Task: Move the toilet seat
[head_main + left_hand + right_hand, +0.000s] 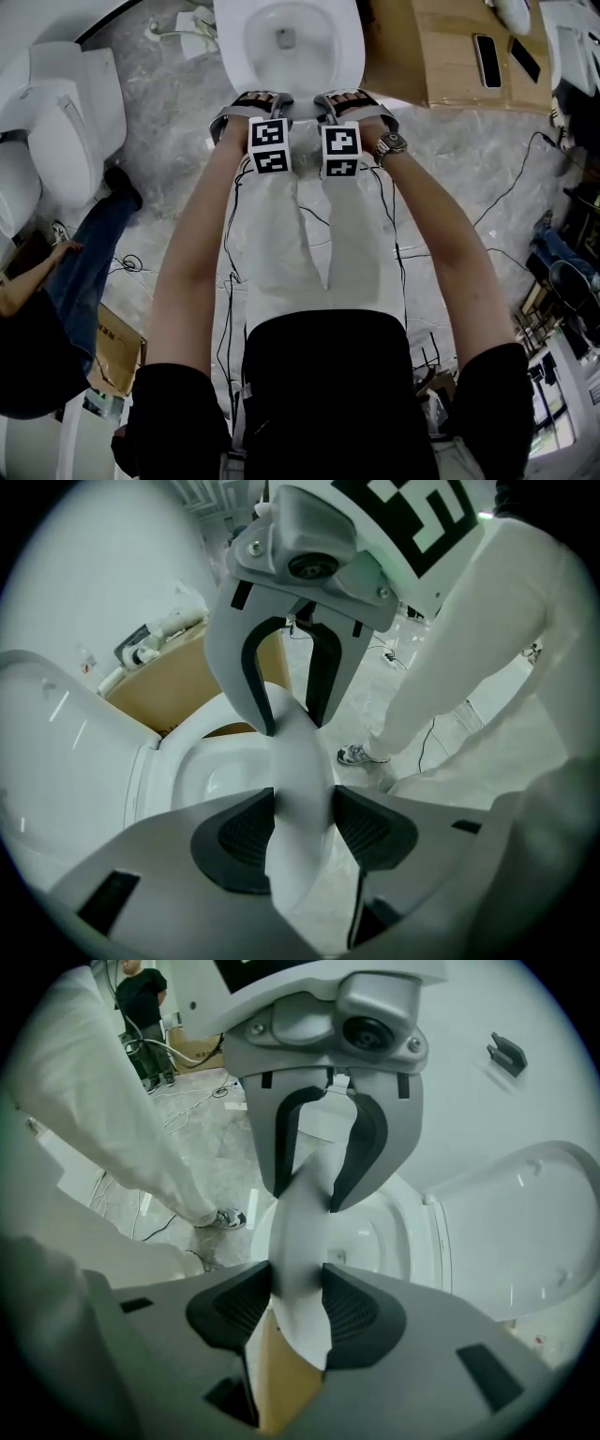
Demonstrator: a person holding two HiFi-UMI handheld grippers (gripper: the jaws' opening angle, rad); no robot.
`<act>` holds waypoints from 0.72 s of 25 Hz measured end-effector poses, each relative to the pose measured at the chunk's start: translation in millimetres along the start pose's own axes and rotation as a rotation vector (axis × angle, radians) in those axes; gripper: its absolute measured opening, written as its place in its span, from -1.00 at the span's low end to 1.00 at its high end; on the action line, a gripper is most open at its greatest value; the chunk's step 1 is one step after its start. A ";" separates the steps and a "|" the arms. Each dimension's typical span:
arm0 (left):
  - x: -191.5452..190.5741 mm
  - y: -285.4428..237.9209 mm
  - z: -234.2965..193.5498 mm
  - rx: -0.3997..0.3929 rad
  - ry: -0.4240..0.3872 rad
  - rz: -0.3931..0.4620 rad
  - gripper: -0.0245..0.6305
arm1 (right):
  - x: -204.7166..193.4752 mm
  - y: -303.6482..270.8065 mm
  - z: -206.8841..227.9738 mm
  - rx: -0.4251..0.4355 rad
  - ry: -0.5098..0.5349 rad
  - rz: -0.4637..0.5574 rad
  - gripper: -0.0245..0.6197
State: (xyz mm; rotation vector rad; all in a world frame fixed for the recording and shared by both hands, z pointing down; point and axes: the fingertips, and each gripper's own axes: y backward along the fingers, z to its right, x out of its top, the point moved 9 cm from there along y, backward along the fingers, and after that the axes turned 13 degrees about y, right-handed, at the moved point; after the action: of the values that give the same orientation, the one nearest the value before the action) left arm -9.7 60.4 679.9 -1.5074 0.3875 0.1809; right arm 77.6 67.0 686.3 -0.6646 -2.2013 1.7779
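The white toilet seat (pixel 352 47) rings the bowl (pixel 286 42) at the top middle of the head view. Both grippers hold its front rim side by side. My left gripper (pixel 255 99) is shut on the seat rim (pixel 296 752), with both dark pads pressed to its faces. My right gripper (pixel 345 99) clamps the same rim (pixel 302 1232) just beside it. Each gripper view shows the other gripper (pixel 292 722) (pixel 309 1196) on the rim a little further along. The lid (pixel 525 1222) stands up behind the bowl. In both gripper views the seat shows edge-on above the bowl.
A cardboard box (pixel 441 56) with two phones on it stands right of the toilet. Other white toilets (pixel 66 112) stand at the left, beside a person in jeans (pixel 89 248). Cables (pixel 511 183) trail over the marbled floor. My white-trousered legs stand just in front of the bowl.
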 end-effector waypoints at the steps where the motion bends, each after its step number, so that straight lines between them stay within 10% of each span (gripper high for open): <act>1: 1.5 1.6 -1.7 0.005 0.002 0.002 -0.27 | -1.0 2.3 1.7 -0.002 -0.001 -0.004 -0.36; 18: 15.3 33.3 -10.7 0.090 0.070 -0.014 -0.32 | -3.5 33.8 25.4 0.022 -0.010 -0.003 -0.41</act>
State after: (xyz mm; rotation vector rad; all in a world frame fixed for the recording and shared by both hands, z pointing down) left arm -8.7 50.1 643.2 -1.4303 0.4353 0.0984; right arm 76.0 48.8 648.0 -0.6489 -2.1841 1.8055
